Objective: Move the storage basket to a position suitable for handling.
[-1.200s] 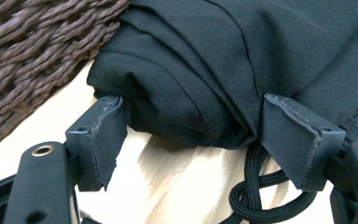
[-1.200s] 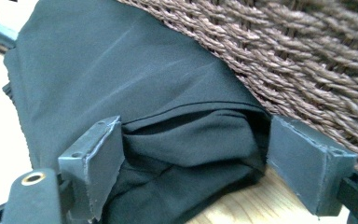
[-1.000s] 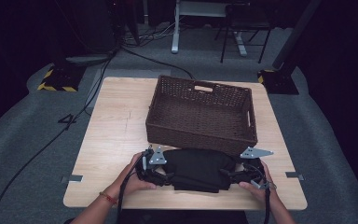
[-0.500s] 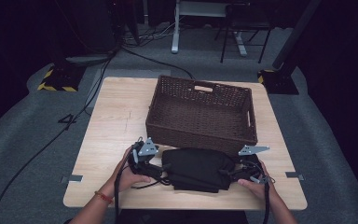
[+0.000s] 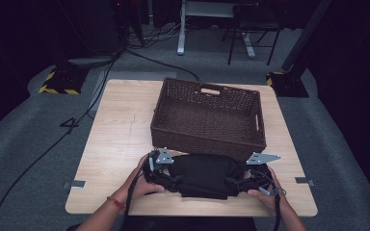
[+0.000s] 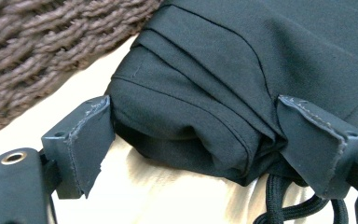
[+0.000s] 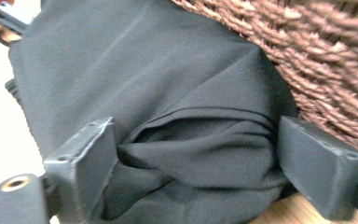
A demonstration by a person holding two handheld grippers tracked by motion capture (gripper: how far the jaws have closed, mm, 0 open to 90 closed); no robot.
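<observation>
Wooden table (image 5: pixel 115 139) carries a brown wicker basket (image 5: pixel 207 118) at its far half; position of both unchanged against the two earlier high-view frames. Black cloth bundle (image 5: pixel 203 174) lies on the table just in front of the basket's near wall, touching or nearly touching it; a black cord (image 6: pixel 279 200) trails from its end in the left gripper view. Compared with a second ago the bundle looks more bunched and rounded, less flat and wide. Left gripper (image 5: pixel 166 175) sat at the bundle's left edge a second ago, shifted outward at the half-second mark, and now sits back in against the cloth. Its jaws have just been opening: in the left gripper view (image 6: pixel 193 144) they stand wide, with the folded end of the bundle between them, the pads at the cloth's flanks but not visibly squeezing it. Right gripper (image 5: pixel 243 182) holds much the same place as before at the bundle's right end; in its own view (image 7: pixel 196 163) the jaws straddle a thick fold of cloth, both pads against it. Both forearms enter from the near edge, hands low at table level, grippers pointing inward toward each other.
</observation>
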